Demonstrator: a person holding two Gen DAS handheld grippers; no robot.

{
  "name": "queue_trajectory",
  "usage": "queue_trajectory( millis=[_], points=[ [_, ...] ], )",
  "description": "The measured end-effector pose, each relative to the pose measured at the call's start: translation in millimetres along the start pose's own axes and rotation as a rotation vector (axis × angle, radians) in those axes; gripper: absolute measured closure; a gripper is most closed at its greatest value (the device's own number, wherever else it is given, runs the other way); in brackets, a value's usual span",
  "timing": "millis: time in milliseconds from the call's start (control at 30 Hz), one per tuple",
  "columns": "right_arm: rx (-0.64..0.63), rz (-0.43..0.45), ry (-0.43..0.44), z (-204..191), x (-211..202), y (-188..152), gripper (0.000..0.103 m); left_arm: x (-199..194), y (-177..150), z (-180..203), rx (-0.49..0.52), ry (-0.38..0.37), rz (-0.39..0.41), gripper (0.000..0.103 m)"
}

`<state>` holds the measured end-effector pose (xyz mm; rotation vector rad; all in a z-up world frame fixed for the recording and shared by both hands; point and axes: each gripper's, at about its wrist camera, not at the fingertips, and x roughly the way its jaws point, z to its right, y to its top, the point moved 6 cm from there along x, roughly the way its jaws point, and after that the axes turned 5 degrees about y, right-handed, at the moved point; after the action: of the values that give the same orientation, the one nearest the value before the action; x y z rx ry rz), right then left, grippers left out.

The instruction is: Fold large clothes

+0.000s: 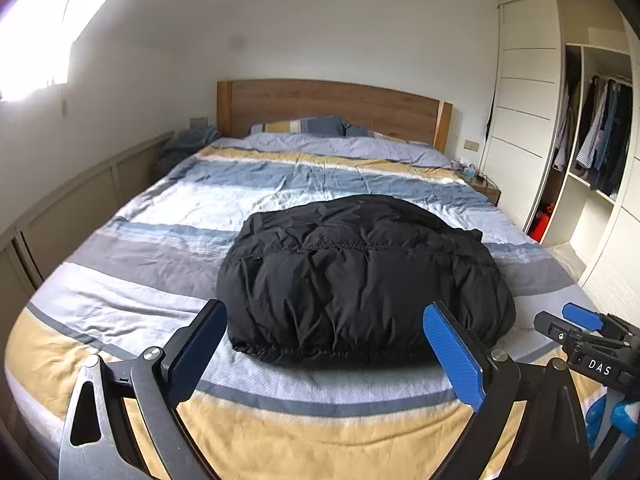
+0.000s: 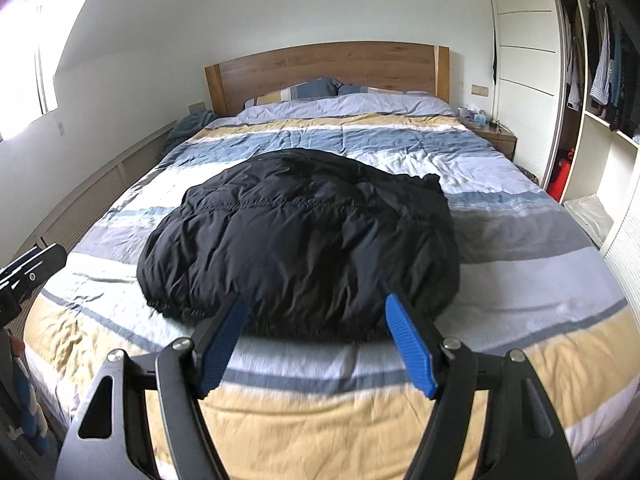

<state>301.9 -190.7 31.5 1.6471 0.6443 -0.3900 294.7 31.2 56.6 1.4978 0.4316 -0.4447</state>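
A black puffy jacket (image 1: 360, 276) lies folded into a compact bundle on the striped bed cover (image 1: 160, 248), near the foot of the bed. It also shows in the right wrist view (image 2: 304, 248). My left gripper (image 1: 326, 320) is open and empty, held just short of the jacket's near edge. My right gripper (image 2: 316, 308) is open and empty, its fingertips at the jacket's near edge; whether they touch it I cannot tell. The right gripper also shows at the right edge of the left wrist view (image 1: 580, 328).
A wooden headboard (image 1: 332, 108) and pillows (image 1: 304, 126) are at the far end. An open wardrobe (image 1: 596, 140) with hanging clothes stands on the right, a bedside table (image 2: 496, 134) next to it. A low panelled ledge (image 1: 72, 208) runs along the left wall.
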Motion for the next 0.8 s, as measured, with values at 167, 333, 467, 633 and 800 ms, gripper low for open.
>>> queue_trajectory(
  millis=[167,333,467,633,800],
  points=[
    [-0.003,0.028,-0.007,-6.2,-31.3,-8.3,0.032,-36.2,-8.8,-0.5,0.009,-0.003,0.036,0.004],
    [-0.011,0.067,-0.020,-11.5,-62.9,-10.4,0.032,-65.6,-15.7,-3.1,0.018,0.001,0.070,0.003],
    [-0.015,0.092,-0.020,-17.6,-83.8,-13.6,0.032,-86.9,-20.2,-7.7,0.010,-0.001,0.105,0.000],
    [-0.026,0.094,-0.021,-24.0,-98.2,-27.9,0.032,-111.5,-30.6,-10.0,0.033,0.035,0.151,0.000],
    [-0.021,0.071,-0.027,-21.2,-101.5,-52.7,0.032,-117.4,-47.6,-9.8,0.075,0.094,0.143,0.000]
  ],
)
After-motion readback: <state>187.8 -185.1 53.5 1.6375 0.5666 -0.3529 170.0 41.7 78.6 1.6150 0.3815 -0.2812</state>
